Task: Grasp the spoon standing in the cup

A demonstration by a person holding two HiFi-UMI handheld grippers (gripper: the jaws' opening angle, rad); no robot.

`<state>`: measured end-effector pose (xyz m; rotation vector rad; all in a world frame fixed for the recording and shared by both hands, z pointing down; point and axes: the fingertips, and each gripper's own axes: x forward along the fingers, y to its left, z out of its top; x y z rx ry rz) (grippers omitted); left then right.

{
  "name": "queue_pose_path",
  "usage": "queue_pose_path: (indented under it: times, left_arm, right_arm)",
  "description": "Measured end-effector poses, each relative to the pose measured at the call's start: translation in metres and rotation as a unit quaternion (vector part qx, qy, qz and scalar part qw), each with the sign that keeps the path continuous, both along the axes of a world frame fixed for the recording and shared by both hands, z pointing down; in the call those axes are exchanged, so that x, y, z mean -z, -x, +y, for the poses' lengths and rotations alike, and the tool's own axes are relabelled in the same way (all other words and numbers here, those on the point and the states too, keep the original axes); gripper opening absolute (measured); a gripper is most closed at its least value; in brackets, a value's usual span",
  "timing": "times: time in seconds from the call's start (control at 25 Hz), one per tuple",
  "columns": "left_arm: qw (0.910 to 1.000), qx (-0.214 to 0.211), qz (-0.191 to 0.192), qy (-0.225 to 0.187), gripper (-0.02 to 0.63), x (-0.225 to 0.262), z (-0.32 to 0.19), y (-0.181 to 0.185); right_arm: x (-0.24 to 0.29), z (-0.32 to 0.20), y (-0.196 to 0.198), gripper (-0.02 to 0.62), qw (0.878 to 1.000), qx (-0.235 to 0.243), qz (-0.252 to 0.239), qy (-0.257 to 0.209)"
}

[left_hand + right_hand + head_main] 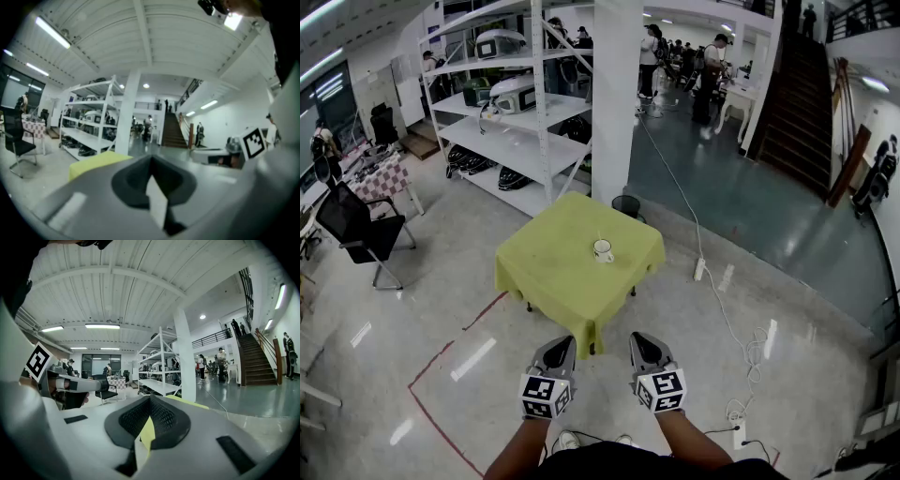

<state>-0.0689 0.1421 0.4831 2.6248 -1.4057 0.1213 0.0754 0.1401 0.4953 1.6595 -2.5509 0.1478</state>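
A white cup (603, 250) stands near the middle of a small table under a yellow-green cloth (546, 274). A thin spoon handle (600, 240) sticks up out of the cup. Both grippers are held low, well short of the table's near corner and a fair way from the cup. My left gripper (562, 341) has its jaws together with nothing between them. My right gripper (638, 337) is likewise shut and empty. The left gripper view shows only the table's edge (93, 163) beyond the closed jaws. A sliver of that cloth (190, 402) appears in the right gripper view; neither shows the cup.
Behind the table stand a white pillar (617, 94) and a white shelving rack (511, 112). A black bin (626, 204) sits by the pillar. A black chair (356, 230) is at the left. A white cable (717, 300) runs along the floor on the right. Red tape (441, 361) marks the floor.
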Motion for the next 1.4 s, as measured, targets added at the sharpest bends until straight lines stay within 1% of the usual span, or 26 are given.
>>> queue_pose_path:
  times: [0.16, 0.4, 0.68, 0.92, 1.08, 1.16, 1.4]
  left_arm:
    - [0.9999, 0.005, -0.007, -0.01, 0.006, 0.007, 0.007, -0.01]
    - [0.9997, 0.016, -0.014, -0.013, 0.006, 0.01, 0.021, -0.011]
    - [0.9996, 0.011, -0.023, -0.013, 0.006, 0.009, 0.042, -0.025]
    - [0.9996, 0.017, -0.021, -0.009, 0.006, 0.009, 0.064, -0.043]
    - [0.9993, 0.031, -0.021, 0.001, 0.006, 0.003, 0.079, -0.049]
    - [0.9992, 0.032, -0.023, -0.001, 0.006, 0.004, 0.082, -0.052]
    - [0.9993, 0.03, -0.02, -0.008, 0.006, 0.005, 0.074, -0.061]
  right_arm:
    - [0.01, 0.005, 0.001, 0.006, 1.0, 0.005, 0.014, -0.007]
    - [0.014, 0.014, -0.003, 0.006, 1.0, 0.015, 0.018, -0.01]
    - [0.013, 0.039, -0.004, 0.006, 1.0, 0.025, -0.003, -0.015]
    - [0.006, 0.059, -0.018, 0.008, 0.999, 0.036, -0.028, -0.013]
    - [0.007, 0.07, -0.028, 0.007, 0.999, 0.044, -0.026, -0.01]
    - [0.009, 0.073, -0.032, 0.008, 0.999, 0.047, -0.025, -0.012]
    - [0.014, 0.067, -0.04, 0.007, 0.999, 0.037, -0.022, -0.029]
